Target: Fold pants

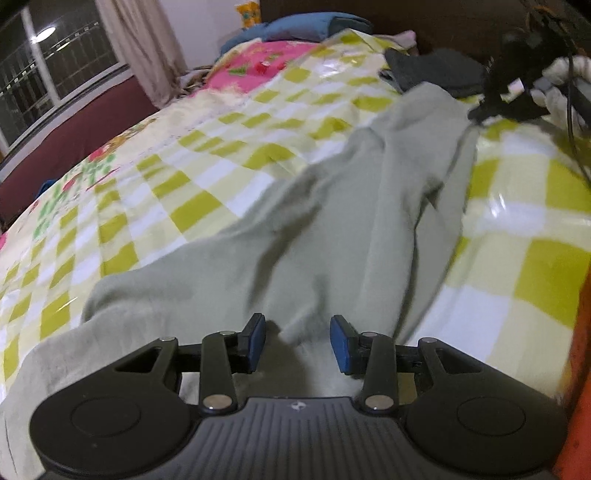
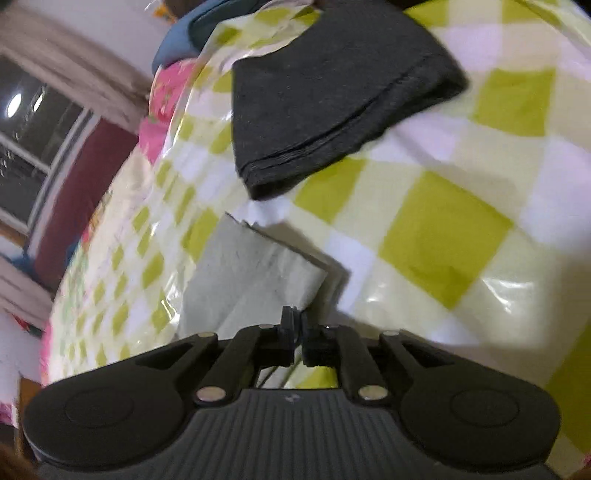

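Pale grey-green pants [image 1: 332, 221] lie stretched across a yellow-green checked bed cover [image 1: 207, 155], running from the near left to the far right. My left gripper [image 1: 297, 325] hovers open over the near, wide end, with a low ridge of cloth between its blue pads [image 1: 258, 339] and the pads apart from it. At the far end my right gripper [image 1: 491, 99], held by a white-gloved hand [image 1: 557, 81], is on the leg end. In the right wrist view the right gripper [image 2: 297, 321] is shut on the edge of the pants' leg end [image 2: 251, 273].
A folded dark grey garment [image 2: 332, 92] lies on the cover just beyond the leg end, also visible as a dark heap [image 1: 439, 70]. Blue pillows [image 1: 295, 26] sit at the head of the bed. A window [image 1: 48, 66] and a curtain [image 1: 144, 44] stand at the left.
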Demonstrator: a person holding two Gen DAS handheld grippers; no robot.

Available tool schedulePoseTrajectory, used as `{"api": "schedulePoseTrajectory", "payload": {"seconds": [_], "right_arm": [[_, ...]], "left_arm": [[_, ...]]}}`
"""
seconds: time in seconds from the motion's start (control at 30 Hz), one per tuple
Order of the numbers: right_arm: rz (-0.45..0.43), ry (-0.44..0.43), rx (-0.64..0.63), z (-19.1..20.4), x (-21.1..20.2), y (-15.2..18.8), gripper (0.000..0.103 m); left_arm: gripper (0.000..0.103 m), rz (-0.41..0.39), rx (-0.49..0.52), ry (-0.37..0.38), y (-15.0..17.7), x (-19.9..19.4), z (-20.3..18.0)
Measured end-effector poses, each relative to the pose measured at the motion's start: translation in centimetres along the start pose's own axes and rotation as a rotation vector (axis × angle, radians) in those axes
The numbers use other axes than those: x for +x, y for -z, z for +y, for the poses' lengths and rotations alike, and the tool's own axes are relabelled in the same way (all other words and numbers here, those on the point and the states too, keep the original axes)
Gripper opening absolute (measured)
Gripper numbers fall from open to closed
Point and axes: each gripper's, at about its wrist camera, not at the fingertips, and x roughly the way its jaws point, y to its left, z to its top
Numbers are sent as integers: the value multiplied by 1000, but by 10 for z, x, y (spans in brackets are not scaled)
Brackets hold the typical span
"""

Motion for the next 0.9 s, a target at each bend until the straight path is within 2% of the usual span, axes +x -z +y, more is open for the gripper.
{"api": "schedulePoseTrajectory", "payload": {"seconds": [0.13,0.27,0.47,0.63,0.7,0.73,0.77,0.83,0.9], "right_arm": [[-14,1,7,-8,-8,-5,11],[-2,-43,67,-16,2,-5,27],[-28,-55,74,-7,17,-4,32],[-60,-123,29,-4,14,3,32],[-64,-102,-11,-1,23,7,30],[-61,-76,-21,1,28,7,15],[-47,-60,-4,1,30,5,5],[-41,-143,88,-1,19,-5,5],[-107,-248,74,10,-16,-18,4]], "left_arm": [[52,-5,-5,5,-2,0,-1],[52,-6,-7,8,-2,0,-2],[52,-2,-1,7,-1,-1,-3],[52,2,3,7,-1,0,-3],[52,10,11,5,-2,1,-3],[52,14,16,2,-4,2,-3],[52,18,20,0,-5,3,-4],[52,23,25,0,-10,2,-4],[52,0,34,0,-16,-4,-5]]}}
